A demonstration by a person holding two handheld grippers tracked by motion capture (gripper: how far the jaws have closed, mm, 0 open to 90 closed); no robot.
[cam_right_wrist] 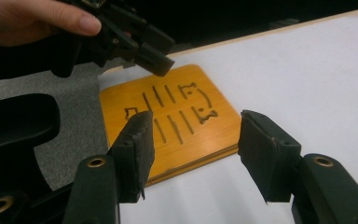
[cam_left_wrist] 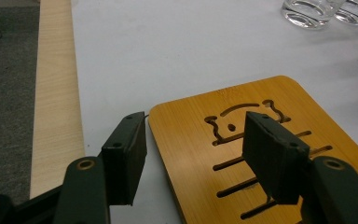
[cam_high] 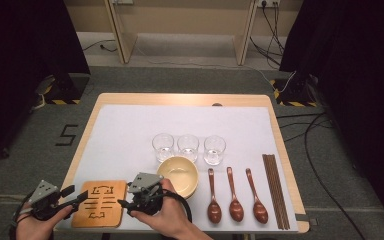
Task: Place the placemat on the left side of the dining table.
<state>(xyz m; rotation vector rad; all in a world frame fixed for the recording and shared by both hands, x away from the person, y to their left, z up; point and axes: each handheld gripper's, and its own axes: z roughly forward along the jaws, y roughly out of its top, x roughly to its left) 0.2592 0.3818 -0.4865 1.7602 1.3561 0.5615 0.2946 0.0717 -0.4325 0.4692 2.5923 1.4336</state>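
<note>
Fingers of both grippers gape wide beside wooden trivet (cam_high: 100,203); bowl (cam_high: 178,175), three glasses (cam_high: 188,147) empty

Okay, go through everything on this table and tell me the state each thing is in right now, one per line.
Left gripper: open, straddling the board's edge, not gripping.
Right gripper: open, just short of the board.
Wooden board: flat on the mat, carved side up.
Three glasses: upright, look empty.
Bowl: upright, looks empty.
Three spoons: lying side by side, bowls toward the person.
Chopsticks: lying bundled at the mat's right edge.
</note>
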